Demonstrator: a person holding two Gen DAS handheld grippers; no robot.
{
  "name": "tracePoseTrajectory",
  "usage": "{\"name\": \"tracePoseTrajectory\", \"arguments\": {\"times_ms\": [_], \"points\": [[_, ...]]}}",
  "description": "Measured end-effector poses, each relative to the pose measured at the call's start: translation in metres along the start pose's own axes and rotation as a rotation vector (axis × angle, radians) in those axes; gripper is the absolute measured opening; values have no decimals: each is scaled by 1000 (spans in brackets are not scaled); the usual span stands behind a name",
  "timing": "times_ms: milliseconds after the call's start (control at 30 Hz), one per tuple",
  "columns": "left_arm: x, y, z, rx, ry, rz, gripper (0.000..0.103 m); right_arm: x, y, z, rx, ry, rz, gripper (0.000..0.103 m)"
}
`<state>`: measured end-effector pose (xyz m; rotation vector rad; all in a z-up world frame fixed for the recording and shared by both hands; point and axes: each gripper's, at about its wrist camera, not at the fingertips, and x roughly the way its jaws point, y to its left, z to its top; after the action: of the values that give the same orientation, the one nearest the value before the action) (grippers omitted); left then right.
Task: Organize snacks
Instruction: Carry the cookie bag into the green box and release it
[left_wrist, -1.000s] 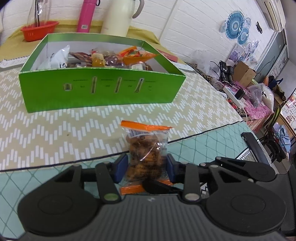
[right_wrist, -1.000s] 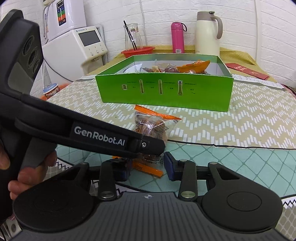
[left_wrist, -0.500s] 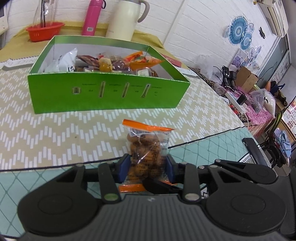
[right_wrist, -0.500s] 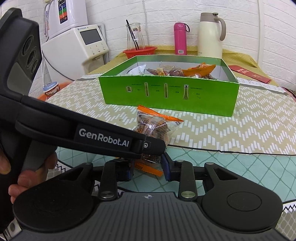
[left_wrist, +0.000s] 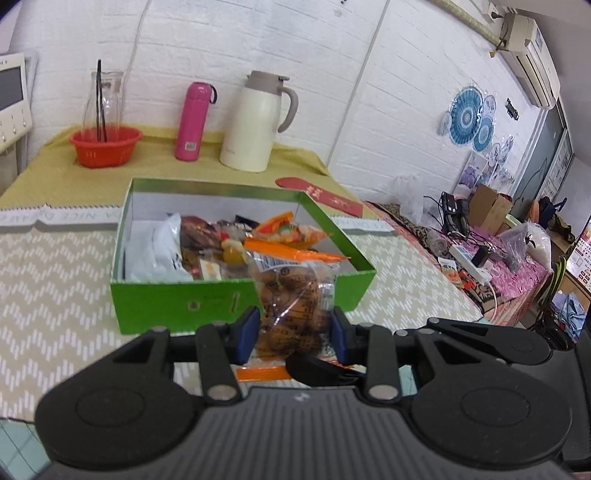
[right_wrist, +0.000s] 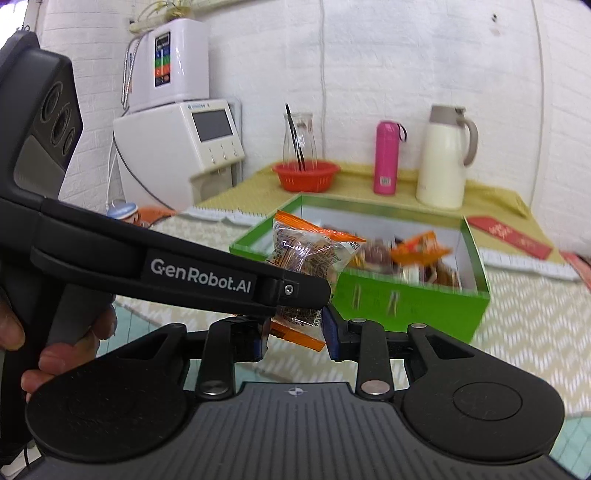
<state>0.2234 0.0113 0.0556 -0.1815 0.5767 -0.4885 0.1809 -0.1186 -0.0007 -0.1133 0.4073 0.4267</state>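
A clear snack packet (left_wrist: 291, 291) with orange sealed ends is pinched at its middle by my left gripper (left_wrist: 293, 328), off the table and level with the near wall of the green box (left_wrist: 177, 302). The box holds several other snacks. In the right wrist view the same packet (right_wrist: 306, 251) hangs in front of the green box (right_wrist: 413, 306), with the left gripper (right_wrist: 295, 295) reaching in from the left. My right gripper (right_wrist: 295, 338) straddles the packet's lower orange end. Its right pad touches the edge, and a small gap shows at the left pad.
Behind the box stand a red basket (left_wrist: 105, 146) with a glass carafe, a pink bottle (left_wrist: 194, 122) and a cream jug (left_wrist: 258, 122). A red envelope (left_wrist: 325, 195) lies to the box's right. A white dispenser (right_wrist: 181, 147) stands at the left. A hand (right_wrist: 55, 354) holds the left gripper's handle.
Both grippers have risen and tilted up, carrying the packet off the tablecloth to the height of the box's rim. The right gripper's jaws have narrowed a little around the packet's lower end.
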Motion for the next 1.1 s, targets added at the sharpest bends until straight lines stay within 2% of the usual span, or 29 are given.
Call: {"name": "tracePoseTrajectory", "arguments": {"times_ms": [133, 300, 533, 700, 733, 767, 800, 833, 867, 900, 933, 1033, 1100], "points": [[11, 17, 31, 1, -37, 26, 34, 25, -8, 25, -6, -42, 24, 55], [42, 54, 68, -30, -29, 36, 34, 71, -21, 53, -11, -57, 42, 55], [101, 106, 87, -93, 57, 70, 34, 144, -38, 65, 73, 44, 82, 56], [120, 122, 92, -95, 63, 93, 34, 171, -43, 69, 89, 71, 103, 56], [122, 126, 93, -107, 56, 101, 39, 175, -43, 70, 81, 72, 109, 59], [122, 129, 95, -124, 43, 107, 64, 178, -43, 70, 75, 77, 114, 60], [120, 132, 95, -151, 17, 106, 72, 180, -43, 70, 65, 78, 115, 70], [115, 134, 96, -182, -13, 104, 73, 180, -43, 70, 52, 76, 108, 92], [111, 135, 96, -203, -29, 102, 80, 179, -44, 69, 38, 72, 93, 102], [108, 135, 97, -208, -40, 108, 97, 177, -45, 69, 24, 62, 83, 103], [104, 133, 98, -204, -60, 139, 102, 175, -45, 68, 13, 54, 77, 103], [97, 122, 100, -127, -99, 219, 103, 170, -46, 68, 14, 47, 66, 103], [93, 117, 100, -111, -99, 236, 103, 167, -46, 67, 19, 42, 62, 103]]}}
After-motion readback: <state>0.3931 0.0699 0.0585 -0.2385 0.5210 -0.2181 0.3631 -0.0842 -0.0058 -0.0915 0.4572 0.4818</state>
